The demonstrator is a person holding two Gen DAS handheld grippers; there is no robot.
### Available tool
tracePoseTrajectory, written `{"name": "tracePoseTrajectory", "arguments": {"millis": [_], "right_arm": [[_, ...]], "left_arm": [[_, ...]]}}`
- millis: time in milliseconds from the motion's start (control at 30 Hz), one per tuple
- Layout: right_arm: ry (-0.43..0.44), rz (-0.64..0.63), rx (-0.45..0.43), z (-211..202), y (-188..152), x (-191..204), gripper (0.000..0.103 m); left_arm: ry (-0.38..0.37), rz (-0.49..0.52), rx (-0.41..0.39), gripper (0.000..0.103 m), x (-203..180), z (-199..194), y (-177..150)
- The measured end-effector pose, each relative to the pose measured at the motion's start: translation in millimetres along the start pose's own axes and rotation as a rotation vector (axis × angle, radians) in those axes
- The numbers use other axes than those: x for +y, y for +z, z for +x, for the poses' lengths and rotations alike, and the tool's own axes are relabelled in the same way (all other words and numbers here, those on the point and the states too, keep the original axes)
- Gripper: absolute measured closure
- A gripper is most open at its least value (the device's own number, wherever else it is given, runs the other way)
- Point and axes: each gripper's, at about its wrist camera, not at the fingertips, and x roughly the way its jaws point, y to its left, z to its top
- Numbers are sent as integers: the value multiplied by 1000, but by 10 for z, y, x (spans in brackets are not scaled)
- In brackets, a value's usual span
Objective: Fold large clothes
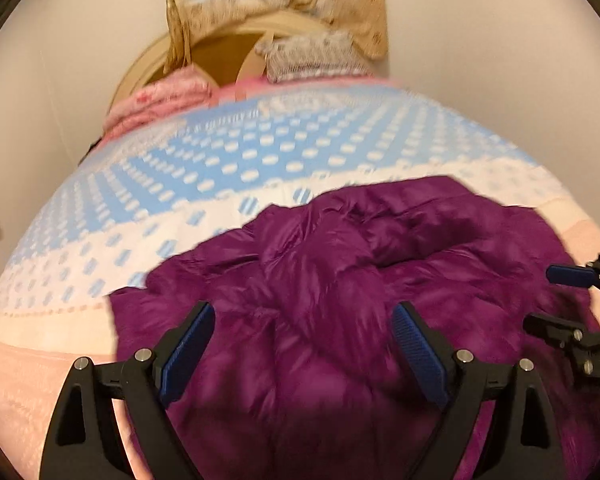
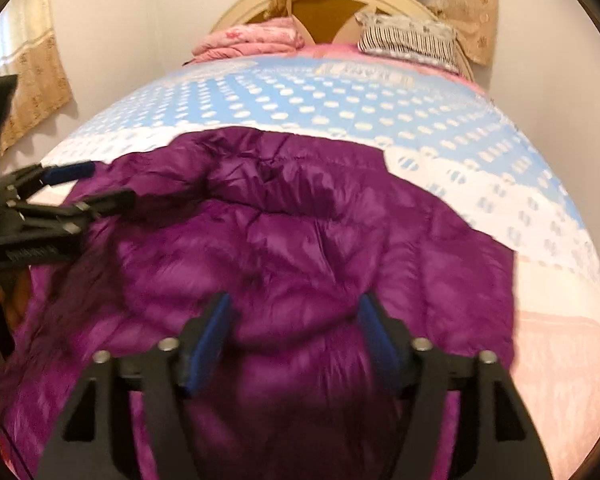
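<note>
Purple puffer jacket [image 1: 340, 280] rumpled on bed [image 1: 228, 160]; left gripper [image 1: 304, 344], right gripper [image 2: 294, 328] jaws wide, empty.

No text can be read in either view. A band of lettering is printed on the blue dotted bedsheet [image 1: 260, 152] near its far edge, in the upper middle of both frames, but it is blurred beyond reading.

A puffy, quilted purple down jacket [image 1: 340, 300] [image 2: 300, 260] lies rumpled and loosely bunched on the bed, spreading beneath and ahead of both pairs of spread blue-padded fingers [image 1: 188, 352] [image 2: 208, 344], its creased, heaped folds rising between them and beyond their tips.
</note>
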Motion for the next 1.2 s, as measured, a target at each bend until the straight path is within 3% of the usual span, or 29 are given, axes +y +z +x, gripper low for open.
{"name": "tracePoseTrajectory", "arguments": {"millis": [167, 433, 667, 867, 1200], "right_arm": [[0, 27, 42, -257, -401, -80, 31], [-23, -5, 91, -543, -1050, 50, 27], [-43, 63, 62, -839, -1521, 36, 25], [-60, 104, 48, -979, -1784, 21, 22], [-64, 190, 26, -1258, -2145, 34, 21]], "left_arm": [[35, 4, -17, 12, 98, -469, -429], [31, -49, 41, 12, 211, -882, -1242], [61, -115, 56, 12, 392, -1194, -1818], [69, -137, 90, 12, 412, -1301, -2177], [6, -141, 83, 12, 237, -1550, -2429]]}}
